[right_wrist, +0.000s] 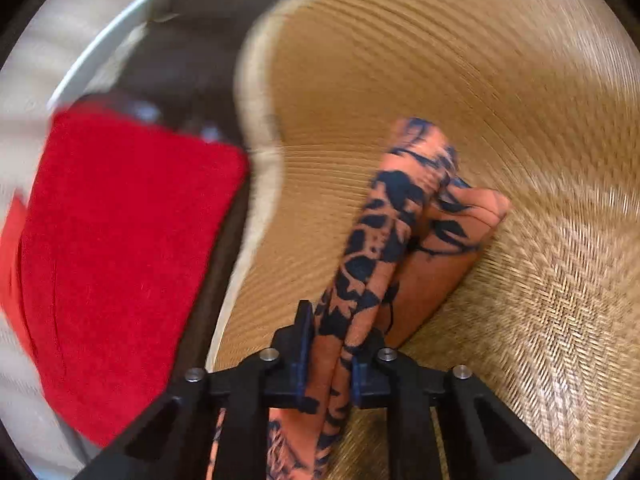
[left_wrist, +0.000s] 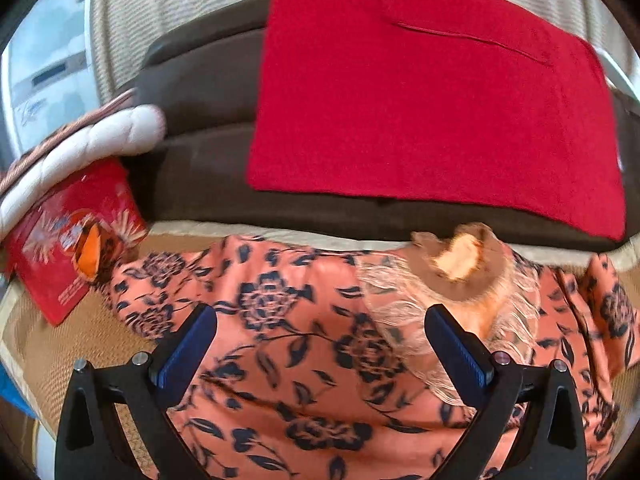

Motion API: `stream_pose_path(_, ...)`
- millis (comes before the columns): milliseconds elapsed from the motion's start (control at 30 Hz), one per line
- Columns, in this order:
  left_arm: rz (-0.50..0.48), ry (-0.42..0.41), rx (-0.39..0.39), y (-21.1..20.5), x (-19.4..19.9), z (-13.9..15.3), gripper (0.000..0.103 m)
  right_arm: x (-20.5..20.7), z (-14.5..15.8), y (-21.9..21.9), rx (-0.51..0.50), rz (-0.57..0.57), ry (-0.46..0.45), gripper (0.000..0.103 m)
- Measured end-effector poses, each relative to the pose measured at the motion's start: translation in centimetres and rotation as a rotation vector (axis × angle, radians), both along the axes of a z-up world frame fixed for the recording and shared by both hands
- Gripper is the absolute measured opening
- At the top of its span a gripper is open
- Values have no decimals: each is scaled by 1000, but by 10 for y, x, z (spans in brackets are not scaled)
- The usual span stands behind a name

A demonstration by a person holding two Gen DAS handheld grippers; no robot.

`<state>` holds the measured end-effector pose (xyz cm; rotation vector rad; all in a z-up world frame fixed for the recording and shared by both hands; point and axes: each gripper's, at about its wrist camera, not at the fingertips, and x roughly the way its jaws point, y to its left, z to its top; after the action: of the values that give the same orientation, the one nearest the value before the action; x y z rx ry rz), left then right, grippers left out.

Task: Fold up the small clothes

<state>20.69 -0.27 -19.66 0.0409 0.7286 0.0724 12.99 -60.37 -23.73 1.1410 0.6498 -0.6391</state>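
An orange garment with a dark blue flower print (left_wrist: 304, 344) lies spread on a woven straw mat (left_wrist: 56, 352). It has a fringed, tan neck part (left_wrist: 464, 280) on its right. My left gripper (left_wrist: 320, 320) is open above the garment, its blue pads wide apart. My right gripper (right_wrist: 332, 344) is shut on a bunched edge of the same printed garment (right_wrist: 384, 224), which stretches away over the straw mat (right_wrist: 500, 120).
A folded red cloth (left_wrist: 432, 96) lies on a dark brown cushion (left_wrist: 200, 80) behind the garment; it also shows in the right wrist view (right_wrist: 120, 256). A red printed packet (left_wrist: 68, 240) and a white quilted pad (left_wrist: 92, 144) sit at the left.
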Motion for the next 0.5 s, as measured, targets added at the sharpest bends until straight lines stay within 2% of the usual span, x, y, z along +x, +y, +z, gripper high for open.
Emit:
stream_pose_path(67,33,-11,-19,14,1,6,103,24,36,23,-101,100,-34,14)
stream_pose_path(267,129,-56,-20,59,3,21,103,105,144,141,-253,393,-254,14)
stream_pose_path(367,180,-64,-13,84,6,24,103,151,174,211,-262,542,-333,14)
stream_pose_path(500,266,-58,-51,121,9,26,103,201,186,305,-291,721,-351,14)
